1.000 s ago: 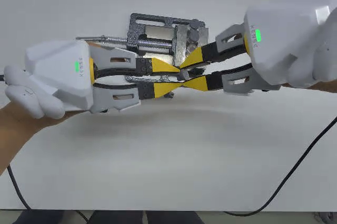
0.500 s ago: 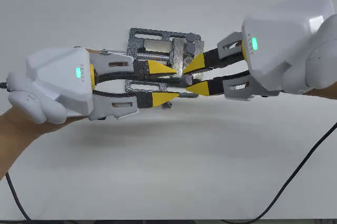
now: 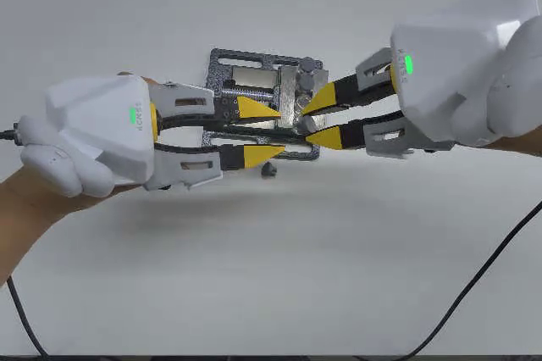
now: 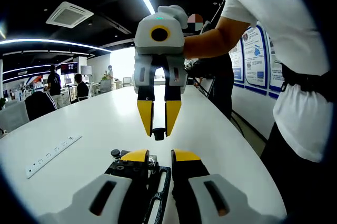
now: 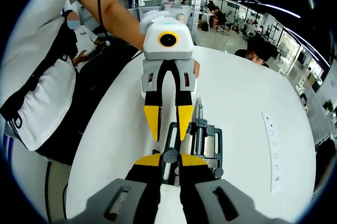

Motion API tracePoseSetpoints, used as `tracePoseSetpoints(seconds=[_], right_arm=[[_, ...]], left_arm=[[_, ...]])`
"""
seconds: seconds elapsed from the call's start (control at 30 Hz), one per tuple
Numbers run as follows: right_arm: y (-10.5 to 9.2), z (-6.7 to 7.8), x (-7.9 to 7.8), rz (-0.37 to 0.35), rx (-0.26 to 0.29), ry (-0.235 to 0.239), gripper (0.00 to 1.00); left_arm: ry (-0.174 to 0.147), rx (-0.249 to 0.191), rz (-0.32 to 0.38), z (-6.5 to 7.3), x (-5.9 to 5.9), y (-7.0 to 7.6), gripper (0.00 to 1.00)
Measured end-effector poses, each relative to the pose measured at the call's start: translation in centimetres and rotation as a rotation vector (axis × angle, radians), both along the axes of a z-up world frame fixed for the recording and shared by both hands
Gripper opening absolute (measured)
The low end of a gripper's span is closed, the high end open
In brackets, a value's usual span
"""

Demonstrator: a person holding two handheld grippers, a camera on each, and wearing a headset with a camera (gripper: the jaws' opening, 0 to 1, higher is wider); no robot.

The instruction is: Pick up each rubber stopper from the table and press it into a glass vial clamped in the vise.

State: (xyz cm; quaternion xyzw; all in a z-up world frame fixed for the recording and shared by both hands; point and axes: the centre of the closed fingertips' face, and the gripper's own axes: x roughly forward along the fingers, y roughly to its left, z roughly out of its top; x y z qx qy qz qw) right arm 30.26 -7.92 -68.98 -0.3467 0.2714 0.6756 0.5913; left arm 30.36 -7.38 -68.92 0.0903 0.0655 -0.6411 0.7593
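Note:
A dark metal vise (image 3: 227,69) lies on the white table, with stoppered vials (image 3: 306,73) in its jaws. My right gripper (image 3: 304,123) reaches in from the right, shut on a dark rubber stopper (image 3: 301,124) just above the vise's near edge. In the right gripper view the stopper (image 5: 170,155) sits between my yellow fingertips (image 5: 192,159). My left gripper (image 3: 278,130) faces it from the left, open and holding nothing, its tips a little short of the stopper. The left gripper view shows the right gripper (image 4: 158,131) pinching the stopper (image 4: 158,133) above the vise (image 4: 136,170).
A small dark piece (image 3: 269,169) lies on the table just in front of the vise. A black cable (image 3: 474,272) crosses the table at the right. A power strip (image 4: 52,154) lies further along the table. People sit and stand around the room.
The left gripper's jaws have spread apart and it has drawn back to the left. The right gripper keeps the stopper and has shifted slightly up toward the vise.

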Motion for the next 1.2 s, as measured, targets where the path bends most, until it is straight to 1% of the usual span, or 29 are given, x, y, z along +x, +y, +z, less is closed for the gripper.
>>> tracePoseSetpoints(seconds=[0.13, 0.23, 0.47, 0.6, 0.7, 0.87, 1.0, 1.2], right_arm=[[-0.1, -0.2, 0.1, -0.007, -0.013, 0.002, 0.11], [-0.3, -0.4, 0.3, -0.01, -0.039, -0.002, 0.11], [-0.4, -0.7, 0.2, 0.0, -0.074, 0.004, 0.11], [-0.5, -1.1, 0.2, 0.013, -0.101, 0.006, 0.11], [-0.5, -1.3, 0.2, 0.018, -0.114, 0.009, 0.11], [-0.4, -1.5, 0.7, 0.015, -0.132, -0.001, 0.11], [-0.5, -1.6, 0.8, 0.021, -0.145, -0.001, 0.11], [-0.3, -1.8, 0.7, 0.036, -0.159, -0.002, 0.11]], left_arm=[[-0.013, 0.004, -0.004, 0.0, 0.0, -0.3, 0.13], [-0.024, 0.013, -0.012, -0.1, 0.0, -0.7, 0.11], [-0.033, 0.027, -0.021, -0.5, 0.1, -1.3, 0.11], [-0.038, 0.035, -0.017, -0.8, 0.4, -1.7, 0.1], [-0.034, 0.035, -0.009, -0.9, 0.6, -1.8, 0.07], [-0.024, 0.033, -0.005, -1.0, 0.7, -2.1, 0.06], [-0.013, 0.032, 0.002, -1.2, 0.9, -2.0, 0.06], [-0.011, 0.035, 0.006, -1.4, 1.0, -2.0, 0.04]])
